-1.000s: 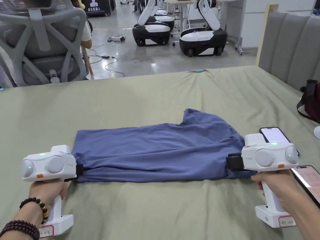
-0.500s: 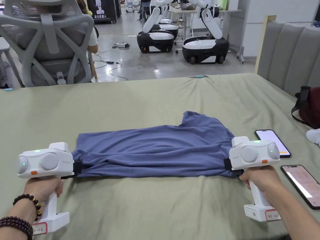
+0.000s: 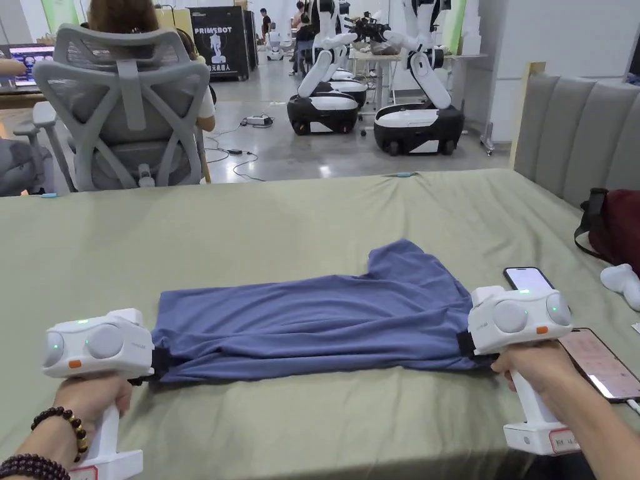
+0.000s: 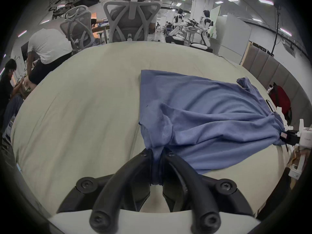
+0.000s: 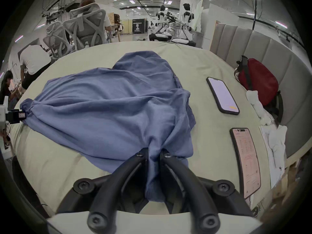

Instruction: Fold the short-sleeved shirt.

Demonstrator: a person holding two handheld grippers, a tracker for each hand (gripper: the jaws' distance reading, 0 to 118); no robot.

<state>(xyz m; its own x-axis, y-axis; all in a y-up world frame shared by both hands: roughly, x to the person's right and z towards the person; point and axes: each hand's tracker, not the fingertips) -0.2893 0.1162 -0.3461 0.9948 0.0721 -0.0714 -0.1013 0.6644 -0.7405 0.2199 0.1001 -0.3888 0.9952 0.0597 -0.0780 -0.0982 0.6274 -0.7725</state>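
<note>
A blue short-sleeved shirt [image 3: 312, 325] lies folded lengthwise across the green table [image 3: 250, 237], one sleeve poking up at its far right. My left gripper [image 3: 156, 365] is shut on the shirt's near left corner; in the left gripper view the shirt [image 4: 202, 116] bunches between the closed jaws of this gripper [image 4: 157, 153]. My right gripper [image 3: 465, 347] is shut on the near right corner, and the right gripper view shows the shirt [image 5: 109, 106] pinched in my right gripper [image 5: 154, 151]. The near edge is stretched between both grippers.
Two phones [image 3: 528, 278] [image 3: 600, 362] lie on the table just right of my right gripper. A red bag [image 3: 615, 228] and white cloth [image 3: 622, 281] sit by the padded wall on the right. A grey office chair [image 3: 125, 112] and wheeled robots [image 3: 415, 122] stand beyond the far edge.
Both grippers have kept their hold on the shirt's near corners. The right gripper has come slightly inward to the left, toward the shirt; the head camera has tilted up.
</note>
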